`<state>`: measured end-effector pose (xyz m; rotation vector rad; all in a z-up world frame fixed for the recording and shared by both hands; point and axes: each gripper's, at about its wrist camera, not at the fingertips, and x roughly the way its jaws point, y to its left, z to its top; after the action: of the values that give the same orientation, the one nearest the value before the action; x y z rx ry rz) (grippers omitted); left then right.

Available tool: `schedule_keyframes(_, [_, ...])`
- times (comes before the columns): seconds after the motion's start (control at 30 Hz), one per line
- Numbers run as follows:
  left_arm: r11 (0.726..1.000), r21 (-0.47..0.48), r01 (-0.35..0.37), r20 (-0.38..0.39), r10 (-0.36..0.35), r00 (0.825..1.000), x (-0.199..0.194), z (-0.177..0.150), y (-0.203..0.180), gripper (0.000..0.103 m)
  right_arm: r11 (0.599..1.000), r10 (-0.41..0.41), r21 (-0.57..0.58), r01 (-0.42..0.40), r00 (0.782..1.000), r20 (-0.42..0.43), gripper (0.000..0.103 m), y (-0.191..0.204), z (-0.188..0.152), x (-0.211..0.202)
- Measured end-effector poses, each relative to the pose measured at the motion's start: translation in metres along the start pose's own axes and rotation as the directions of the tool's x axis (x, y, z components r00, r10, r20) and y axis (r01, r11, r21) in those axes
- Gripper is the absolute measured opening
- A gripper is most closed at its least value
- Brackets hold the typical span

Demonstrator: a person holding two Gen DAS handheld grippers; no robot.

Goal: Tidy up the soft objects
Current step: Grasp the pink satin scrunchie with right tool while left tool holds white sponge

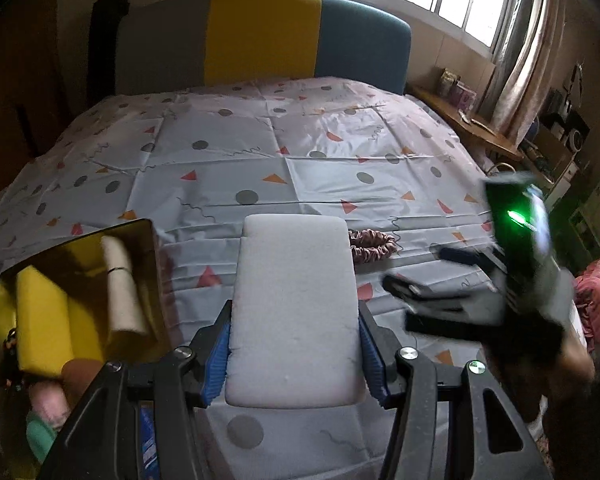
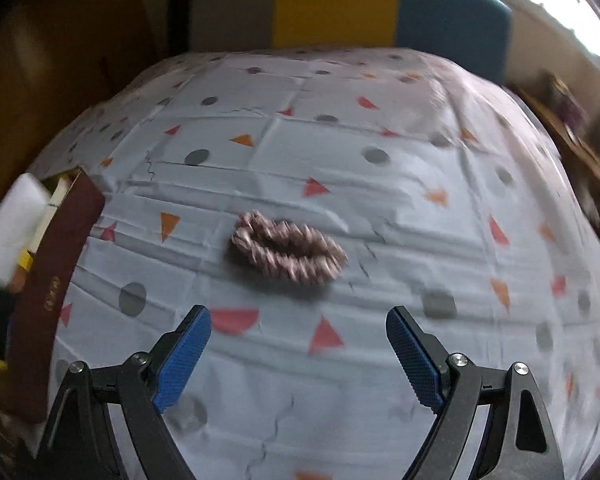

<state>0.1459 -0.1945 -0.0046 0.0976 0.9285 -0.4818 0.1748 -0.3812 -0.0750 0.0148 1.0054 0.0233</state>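
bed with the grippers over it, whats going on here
A person is tidying soft things off a bed with two handheld grippers. The left gripper is shut on a white foam block, carried near a gold-lined box that already holds yellow foam and a cream roll. The right gripper is open and empty, fingers aimed at a pink scrunchie lying on the patterned sheet, not yet touched.

blurred: right gripper (image 1: 416,276), scrunchie (image 2: 288,254) | cut off: box (image 2: 56,280) contents
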Motion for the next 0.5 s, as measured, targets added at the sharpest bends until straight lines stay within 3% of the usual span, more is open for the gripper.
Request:
schedule_keyframes(0.1, [1.0,-0.007,0.006,0.017,-0.006,1.0,-0.011,-0.005,0.007,0.056,0.996,0.012,-0.083,-0.015,0.999,-0.034,0.09,0.007,0.017,0.021])
schedule_keyframes(0.37, [0.999,-0.046,0.007,0.038,-0.005,0.999,-0.031,-0.018,0.026,0.056,0.975,-0.061,-0.218,0.039,0.994,-0.092,0.09,0.018,0.039,0.067])
schedule_keyframes(0.4, [0.999,-0.049,0.003,0.043,-0.001,0.999,-0.032,-0.02,0.027,0.056,0.975,-0.057,-0.221,0.034,0.993,-0.1,0.074,0.019,0.039,0.071])
schedule_keyframes(0.43, [0.999,-0.05,-0.004,0.049,0.006,0.999,-0.035,-0.021,0.029,0.056,0.977,-0.02,-0.211,0.0,0.995,-0.096,0.05,0.02,0.04,0.069])
schedule_keyframes(0.5, [0.999,-0.049,-0.015,0.059,0.018,0.998,-0.04,-0.024,0.031,0.056,0.979,-0.016,-0.202,-0.004,0.995,-0.097,0.022,0.022,0.043,0.068])
